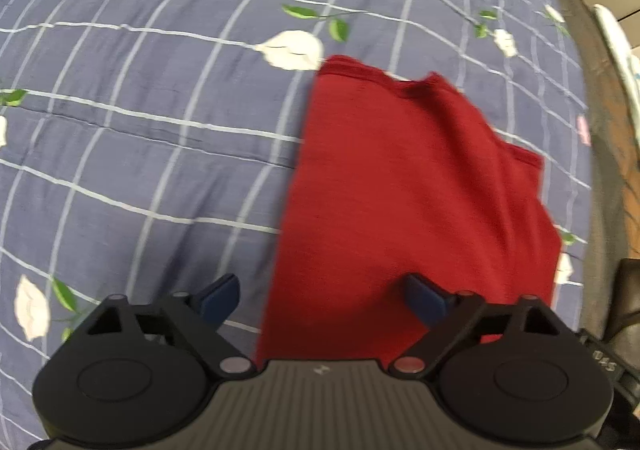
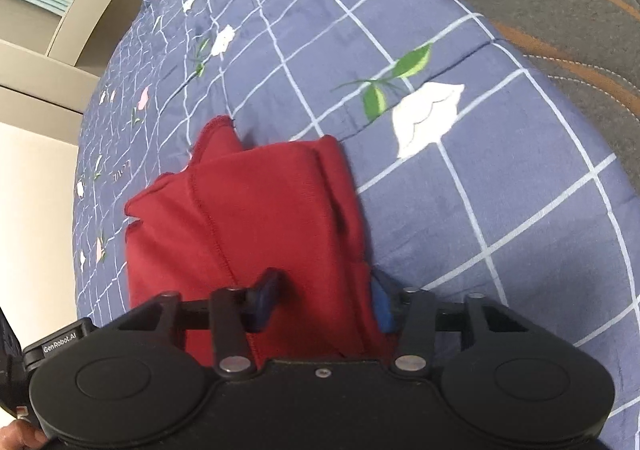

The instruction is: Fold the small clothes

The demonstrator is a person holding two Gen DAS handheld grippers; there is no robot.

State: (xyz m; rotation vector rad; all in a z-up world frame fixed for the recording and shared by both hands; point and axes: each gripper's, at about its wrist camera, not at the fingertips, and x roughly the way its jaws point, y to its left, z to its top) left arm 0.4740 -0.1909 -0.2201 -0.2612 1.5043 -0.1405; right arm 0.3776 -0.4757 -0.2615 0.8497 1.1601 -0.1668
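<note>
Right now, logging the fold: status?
Left gripper open over red garment. Right gripper astride its edge, grip unclear. Garment part-folded on quilt. Nothing in the way.

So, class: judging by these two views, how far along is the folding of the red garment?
Done: the red garment lies partly folded on the blue bedspread. In hand: the right hand-held gripper straddles its edge; the left hand-held gripper is open. Left: the final fold.

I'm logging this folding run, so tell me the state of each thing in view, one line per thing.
Dark red knit garment: partly folded, layers overlapping, lying on the quilt.
Blue checked quilt with white and pink flowers: spread flat, lightly creased.
Left hand-held gripper: open, over the garment's near edge, gripping nothing.
Right hand-held gripper: partly closed around a fold of the garment; whether the pads press it, I cannot tell.
</note>
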